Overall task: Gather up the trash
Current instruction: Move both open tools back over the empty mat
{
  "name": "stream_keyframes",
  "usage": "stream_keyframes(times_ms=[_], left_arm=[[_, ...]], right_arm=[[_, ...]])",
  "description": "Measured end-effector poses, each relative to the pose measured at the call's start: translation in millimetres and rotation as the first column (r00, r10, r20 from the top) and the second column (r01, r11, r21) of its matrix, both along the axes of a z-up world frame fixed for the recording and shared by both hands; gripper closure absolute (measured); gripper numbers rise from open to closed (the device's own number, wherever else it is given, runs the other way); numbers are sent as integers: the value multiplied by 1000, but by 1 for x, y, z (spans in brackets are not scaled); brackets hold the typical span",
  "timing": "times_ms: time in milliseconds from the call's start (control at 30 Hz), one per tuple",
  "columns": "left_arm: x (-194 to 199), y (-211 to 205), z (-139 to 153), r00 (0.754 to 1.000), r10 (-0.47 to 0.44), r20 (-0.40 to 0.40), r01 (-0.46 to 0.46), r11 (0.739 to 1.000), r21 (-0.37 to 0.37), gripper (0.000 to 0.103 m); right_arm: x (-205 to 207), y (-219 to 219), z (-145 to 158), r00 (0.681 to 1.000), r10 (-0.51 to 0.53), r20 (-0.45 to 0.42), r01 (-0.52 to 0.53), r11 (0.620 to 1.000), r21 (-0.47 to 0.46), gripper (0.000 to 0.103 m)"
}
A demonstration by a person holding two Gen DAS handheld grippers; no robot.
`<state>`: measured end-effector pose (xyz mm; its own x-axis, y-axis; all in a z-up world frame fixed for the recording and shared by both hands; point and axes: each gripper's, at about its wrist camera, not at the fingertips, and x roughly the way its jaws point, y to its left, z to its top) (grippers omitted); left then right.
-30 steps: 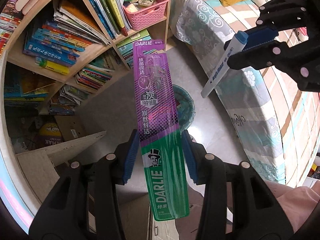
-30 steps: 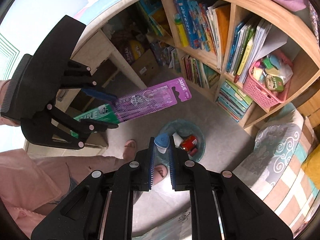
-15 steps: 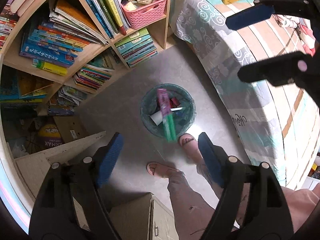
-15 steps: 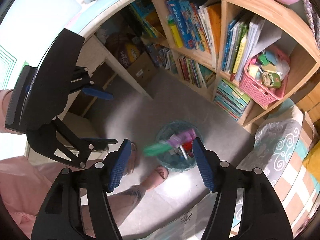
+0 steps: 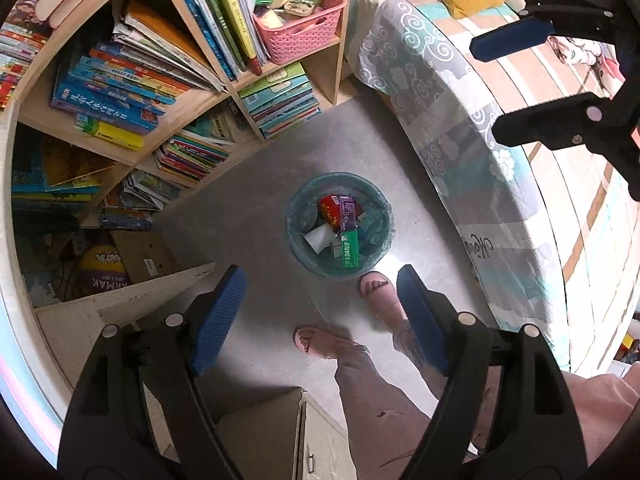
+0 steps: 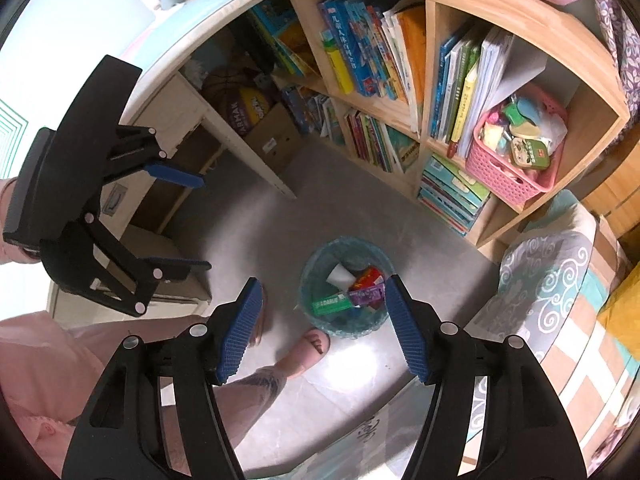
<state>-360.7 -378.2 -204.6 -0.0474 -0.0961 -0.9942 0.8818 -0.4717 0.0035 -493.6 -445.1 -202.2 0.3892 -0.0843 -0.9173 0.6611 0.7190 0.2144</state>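
Observation:
A round teal-lined trash bin (image 5: 295, 216) (image 6: 309, 276) stands on the grey floor far below both grippers. In it lies the purple and green Darlie toothbrush pack (image 5: 347, 236) (image 6: 340, 302), beside a red packet (image 5: 328, 209) and a white scrap (image 5: 319, 236). My left gripper (image 5: 319, 276) (image 6: 204, 224) points straight down over the bin, open with nothing between its blue pads. My right gripper (image 6: 323, 284) (image 5: 486, 90) hangs beside it, tilted down, also open and holding nothing. The marker pen is not clearly visible in the bin.
A wooden bookshelf (image 5: 208, 92) full of books holds a pink basket (image 5: 304, 28). A bed with a patterned cover (image 5: 460, 128) runs along the right. The person's feet in pink sandals (image 5: 378, 292) stand next to the bin. A white cabinet (image 5: 120, 304) and a cardboard box (image 5: 140, 254) lie left.
Both grippers opened. The toothbrush pack fell from the left gripper and the marker pen from the right; the pack now lies in the bin. Neither hand moved much.

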Motion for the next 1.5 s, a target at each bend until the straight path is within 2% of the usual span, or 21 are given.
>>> stream_keyframes(times_ms=[167,233,267,333,400,500,633,833,967,1200,1267,1333,1367,1500], left_arm=[[11,1,15,998,58,-31,-59,998,-25,21],[16,3,25,996,81,-43,-83,996,-43,21],[19,4,30,994,97,-47,-99,994,-55,20],[23,6,38,991,123,-60,-127,989,-73,17],[32,10,48,984,166,-67,-172,980,-98,12],[47,18,61,970,228,-84,-237,964,-124,11],[73,29,77,944,316,-96,-329,929,-170,11],[122,57,101,875,472,-110,-484,846,-221,10],[162,86,119,808,579,-113,-586,767,-261,7],[235,145,138,665,738,-114,-732,613,-299,7],[256,166,142,616,779,-118,-769,561,-307,7],[272,184,145,577,808,-121,-794,520,-314,7],[284,197,146,543,831,-123,-815,486,-317,7],[316,237,148,436,891,-131,-868,377,-323,7]], right_arm=[[0,1,7,1000,-1,12,1,1000,-9,35],[2,3,11,1000,-4,14,4,1000,-18,31],[2,4,13,1000,-6,17,7,1000,-26,24],[4,6,19,999,-10,34,12,999,-50,22],[9,7,24,999,1,48,1,999,-54,21],[19,8,31,998,27,52,-24,998,-65,19],[42,12,43,994,98,58,-93,992,-82,19],[93,21,65,968,242,66,-233,965,-123,16],[139,26,84,935,343,92,-329,934,-140,15],[235,48,113,858,501,111,-476,858,-192,12],[262,57,119,835,535,127,-507,838,-199,12],[287,65,125,807,574,143,-543,814,-206,12],[301,71,128,792,593,145,-560,801,-213,12],[348,96,137,738,657,154,-621,751,-225,11]])
